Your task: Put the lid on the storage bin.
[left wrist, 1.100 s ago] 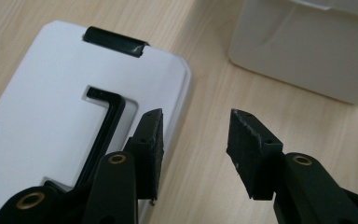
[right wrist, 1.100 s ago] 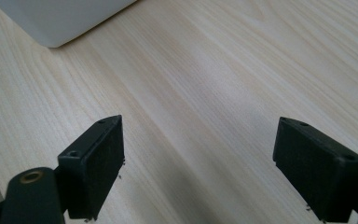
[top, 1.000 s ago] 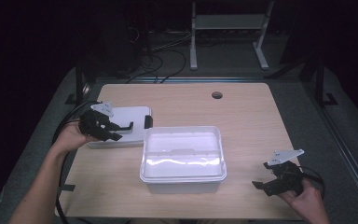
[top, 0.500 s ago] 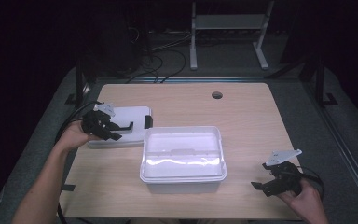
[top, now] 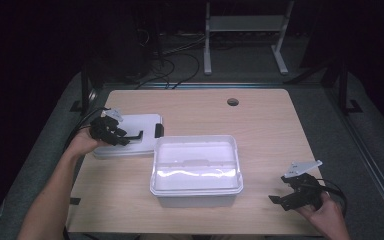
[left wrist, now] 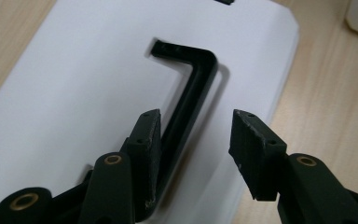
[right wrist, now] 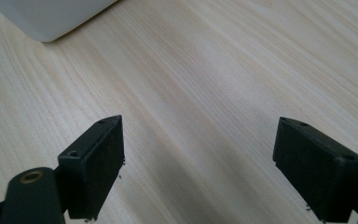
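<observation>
Black L-shaped hex key [left wrist: 186, 100] lies flat on the white lid [left wrist: 74, 93], not yet lifted; left tool [left wrist: 193, 140] straddles its shaft, half-open, ungripped. Right tool [right wrist: 200, 163] rests wide open.

White tub [top: 196, 170], wooden table [top: 260, 125]
</observation>
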`<state>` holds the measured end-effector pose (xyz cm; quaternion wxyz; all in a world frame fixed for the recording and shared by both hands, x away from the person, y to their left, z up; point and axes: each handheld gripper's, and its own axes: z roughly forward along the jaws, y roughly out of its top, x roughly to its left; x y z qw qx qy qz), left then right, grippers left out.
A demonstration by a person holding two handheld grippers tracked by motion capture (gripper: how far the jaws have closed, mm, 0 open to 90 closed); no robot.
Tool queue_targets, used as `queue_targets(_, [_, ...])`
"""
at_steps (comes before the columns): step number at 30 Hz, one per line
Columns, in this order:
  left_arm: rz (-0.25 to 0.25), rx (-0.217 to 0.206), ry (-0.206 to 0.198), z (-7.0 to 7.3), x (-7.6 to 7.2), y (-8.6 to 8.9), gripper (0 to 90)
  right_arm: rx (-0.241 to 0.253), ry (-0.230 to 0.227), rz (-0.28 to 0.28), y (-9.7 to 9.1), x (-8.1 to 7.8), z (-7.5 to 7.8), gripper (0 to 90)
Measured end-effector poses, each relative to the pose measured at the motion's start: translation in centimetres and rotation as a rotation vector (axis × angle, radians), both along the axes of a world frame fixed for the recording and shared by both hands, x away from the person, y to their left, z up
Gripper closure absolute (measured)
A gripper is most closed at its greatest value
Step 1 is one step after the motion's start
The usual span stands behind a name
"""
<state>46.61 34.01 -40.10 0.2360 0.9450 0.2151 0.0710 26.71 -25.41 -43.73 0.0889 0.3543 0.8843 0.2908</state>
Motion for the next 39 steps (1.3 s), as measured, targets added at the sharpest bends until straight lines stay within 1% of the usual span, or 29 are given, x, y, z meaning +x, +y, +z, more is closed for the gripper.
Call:
queue_targets(2, [-0.001, -0.006, -0.002, 0.0, 0.3, 0.0, 53.0, 0.007, 0.004, -0.004, 0.0, 0.1, 0.0, 15.9])
queue_targets(3, [0.006, -0.002, -0.006, -0.1, 0.5, -0.1, 53.0, 0.009, 0.003, -0.005, -0.1, 0.1, 0.0, 15.9])
queue_targets(5, [0.0, -0.008, -0.015, -0.1, 0.7, -0.3, 52.5, 0.007, -0.001, -0.007, -0.1, 0.0, 0.0, 15.9])
queue_targets(6, [0.002, -0.01, -0.016, -0.2, 0.8, -0.3, 52.0, 0.008, -0.003, -0.009, -0.1, 0.0, 0.0, 15.9])
queue_targets(7, [0.001, -0.012, -0.008, -0.3, 0.9, -0.3, 51.3, 0.008, -0.005, -0.007, -0.1, 0.0, 0.0, 15.9])
queue_targets(8, [-0.004, -0.008, 0.003, -0.5, 0.9, -0.4, 51.0, 0.011, -0.006, -0.008, -0.1, -0.1, 0.0, 15.9])
queue_targets(10, [-0.005, 0.015, 0.01, -0.7, 0.9, -0.5, 50.4, 0.007, -0.007, -0.006, -0.1, -0.1, 0.0, 15.9])
queue_targets(12, [0.003, 0.024, 0.005, -0.8, 0.9, -0.5, 50.7, 0.009, -0.007, -0.006, -0.1, -0.1, 0.0, 16.0])
queue_targets(14, [0.004, 0.028, 0.01, -0.8, 1.0, -0.4, 52.8, 0.009, -0.007, -0.003, -0.1, -0.1, 0.0, 15.9])
queue_targets(17, [0.014, 0.051, 0.023, -1.1, 1.1, -0.4, 56.4, 0.011, -0.007, -0.001, 0.0, -0.1, 0.0, 15.9])
queue_targets(19, [0.018, 0.049, 0.028, -1.1, 1.2, -0.3, 60.6, 0.012, -0.007, -0.002, 0.0, -0.1, 0.0, 16.0])
queue_targets(21, [0.009, 0.053, 0.029, -1.1, 1.2, -0.3, 64.2, 0.013, -0.007, -0.003, 0.0, -0.1, 0.0, 16.0])
queue_targets(27, [-0.008, 0.062, 0.029, -1.0, 0.9, -0.6, 67.2, 0.013, -0.002, 0.001, 0.1, 0.0, -0.1, 16.0])
queue_targets(28, [-0.015, 0.06, 0.036, -0.9, 0.8, -0.7, 67.9, 0.013, -0.001, 0.002, 0.1, 0.0, -0.1, 16.0])
queue_targets(29, [-0.02, 0.052, 0.056, -0.9, 0.7, -0.7, 68.7, 0.014, 0.0, 0.002, 0.1, 0.0, -0.1, 16.0])
queue_targets(31, [-0.033, 0.061, 0.063, -0.7, 0.5, -0.8, 70.0, 0.016, 0.001, 0.003, 0.1, 0.0, -0.1, 16.0])
queue_targets(37, [-0.054, 0.063, 0.101, 0.0, -0.4, -0.7, 74.8, 0.017, 0.005, 0.008, 0.3, -0.1, -0.2, 16.0])
queue_targets(39, [-0.058, 0.043, 0.128, 0.3, -0.6, -0.6, 76.4, 0.018, 0.01, 0.009, 0.4, 0.0, -0.2, 16.0])
